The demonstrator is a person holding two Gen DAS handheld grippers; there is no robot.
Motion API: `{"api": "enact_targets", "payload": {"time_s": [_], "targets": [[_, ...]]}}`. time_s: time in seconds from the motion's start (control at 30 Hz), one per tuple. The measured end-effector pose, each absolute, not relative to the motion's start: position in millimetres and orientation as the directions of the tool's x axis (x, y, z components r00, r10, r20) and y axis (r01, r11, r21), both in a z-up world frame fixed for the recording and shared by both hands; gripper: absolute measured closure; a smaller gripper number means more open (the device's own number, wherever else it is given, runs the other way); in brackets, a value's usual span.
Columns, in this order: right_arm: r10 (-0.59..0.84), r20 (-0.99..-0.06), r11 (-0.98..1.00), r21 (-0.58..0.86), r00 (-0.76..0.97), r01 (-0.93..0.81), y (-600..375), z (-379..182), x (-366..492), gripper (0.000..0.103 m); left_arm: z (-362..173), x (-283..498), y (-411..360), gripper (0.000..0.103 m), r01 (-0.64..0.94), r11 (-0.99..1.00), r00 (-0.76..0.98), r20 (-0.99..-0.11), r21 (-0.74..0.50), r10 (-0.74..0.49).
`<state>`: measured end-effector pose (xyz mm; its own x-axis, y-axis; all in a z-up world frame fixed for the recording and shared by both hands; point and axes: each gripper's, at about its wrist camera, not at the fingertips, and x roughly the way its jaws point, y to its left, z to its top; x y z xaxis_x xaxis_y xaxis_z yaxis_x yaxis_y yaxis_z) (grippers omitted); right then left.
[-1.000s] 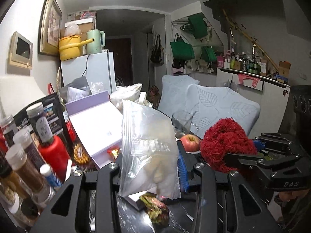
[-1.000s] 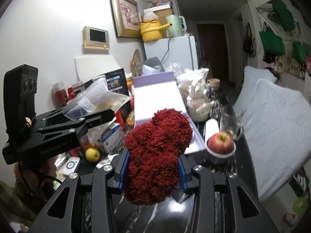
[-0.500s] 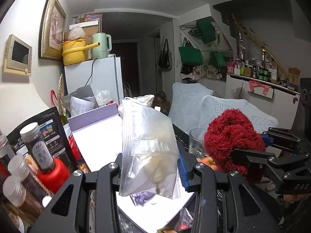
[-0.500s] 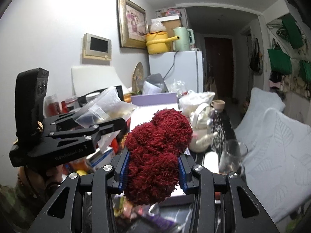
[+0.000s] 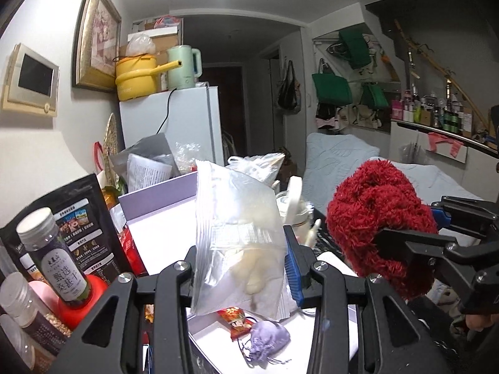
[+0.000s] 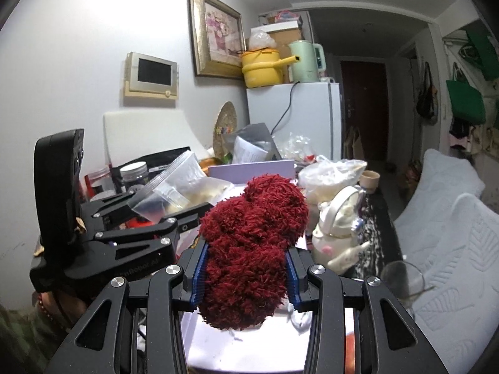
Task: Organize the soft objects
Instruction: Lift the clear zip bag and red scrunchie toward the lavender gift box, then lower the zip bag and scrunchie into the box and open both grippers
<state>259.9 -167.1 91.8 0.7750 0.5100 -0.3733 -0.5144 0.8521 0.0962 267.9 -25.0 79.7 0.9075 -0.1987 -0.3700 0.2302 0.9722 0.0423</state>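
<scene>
My left gripper (image 5: 241, 275) is shut on a clear zip bag (image 5: 237, 237) with a pale soft lump inside, held upright above an open lilac box (image 5: 162, 233). My right gripper (image 6: 244, 275) is shut on a shaggy red yarn ball (image 6: 249, 246), also above the box (image 6: 252, 168). In the left wrist view the red ball (image 5: 377, 221) and right gripper (image 5: 436, 243) sit just to the right of the bag. In the right wrist view the bag (image 6: 184, 187) and left gripper (image 6: 149, 230) sit to the left. A small lilac pouch (image 5: 268, 339) and a snack packet (image 5: 237, 321) lie in the box.
Bottles (image 5: 56, 261) and a black pouch (image 5: 78, 212) crowd the table's left. A white teapot (image 6: 336, 233), an empty glass (image 6: 402, 283) and a plastic bag (image 6: 330, 174) stand right of the box. A white fridge (image 6: 299, 118) stands behind. A pale quilted cushion (image 6: 452, 233) lies at the right.
Both grippers have risen and moved forward over the lilac box, each keeping its hold. The apple has dropped out of the left wrist view; the box's inside now shows below.
</scene>
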Motion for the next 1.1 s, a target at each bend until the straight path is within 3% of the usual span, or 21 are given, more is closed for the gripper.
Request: {"api": "enact_targets", "payload": {"time_s": [0.27, 1.1], "targets": [[0.512, -0.406, 0.85, 0.108, 0.757, -0.516, -159, 73, 298, 0.063, 52, 299, -20, 0.065, 0.176, 0.984, 0.901, -0.409, 0.032, -0.148], [0.441, -0.572, 0.884, 0.142, 0.692, -0.446, -160, 15, 362, 0.063, -39, 361, -35, 0.065, 0.139, 0.98, 0.729, -0.685, 0.142, -0.004]]}}
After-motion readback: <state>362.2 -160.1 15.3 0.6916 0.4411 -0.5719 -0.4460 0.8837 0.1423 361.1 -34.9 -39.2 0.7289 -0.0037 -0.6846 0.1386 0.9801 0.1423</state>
